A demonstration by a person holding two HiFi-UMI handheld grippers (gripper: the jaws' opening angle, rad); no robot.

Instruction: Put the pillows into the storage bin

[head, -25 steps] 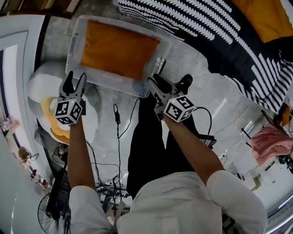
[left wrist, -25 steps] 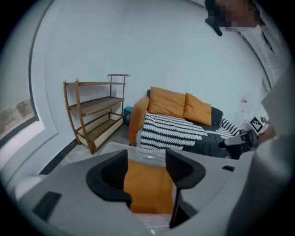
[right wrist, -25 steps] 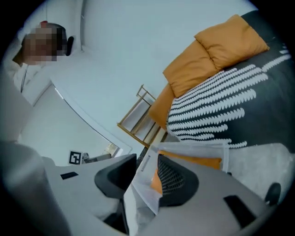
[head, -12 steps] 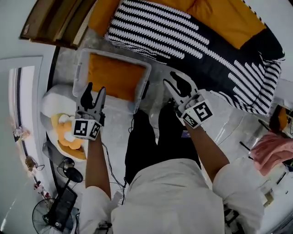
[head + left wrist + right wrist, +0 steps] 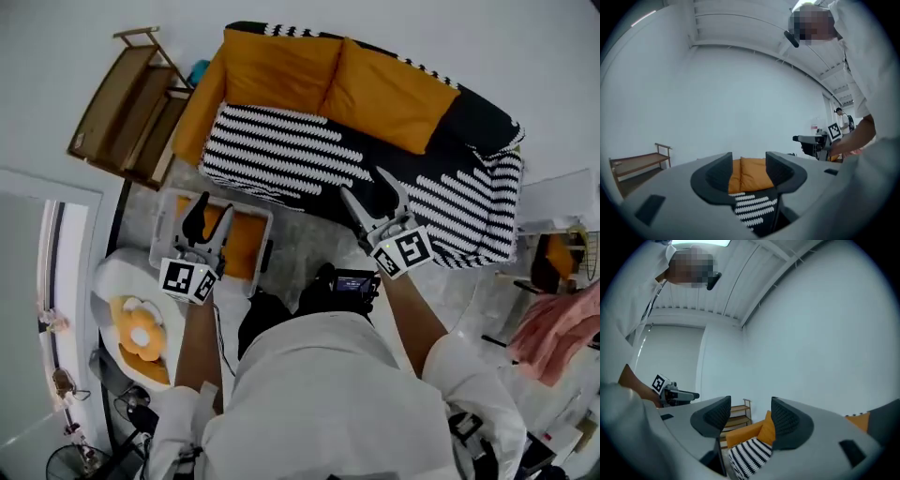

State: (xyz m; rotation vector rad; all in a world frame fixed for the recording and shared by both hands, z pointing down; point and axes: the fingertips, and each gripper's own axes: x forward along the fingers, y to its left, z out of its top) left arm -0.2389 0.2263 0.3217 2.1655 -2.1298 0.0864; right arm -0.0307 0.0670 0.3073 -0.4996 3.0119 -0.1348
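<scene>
Two orange pillows [image 5: 281, 66] [image 5: 394, 94] lean on the back of a black-and-white striped sofa [image 5: 281, 155]. On the floor in front of it stands the clear storage bin [image 5: 157, 230] with an orange pillow [image 5: 246, 246] inside. My left gripper [image 5: 208, 208] hovers over the bin, open and empty. Over the sofa's front edge my right gripper [image 5: 370, 187] is held up, its jaws opening with nothing between them. In the left gripper view the sofa pillows [image 5: 752, 173] show between the jaws of the left gripper [image 5: 748, 171]. The right gripper [image 5: 750, 416] frames one orange pillow [image 5: 750, 430].
A wooden shelf [image 5: 131, 103] stands left of the sofa. A white round seat with a flower cushion [image 5: 141, 328] lies left of the bin. Pink cloth [image 5: 553, 328] hangs at the right. A person [image 5: 841, 117] stands far off.
The view has swung up from the bin to the sofa. Both grippers have lifted away from the bin toward the sofa, and the right jaws have spread wider.
</scene>
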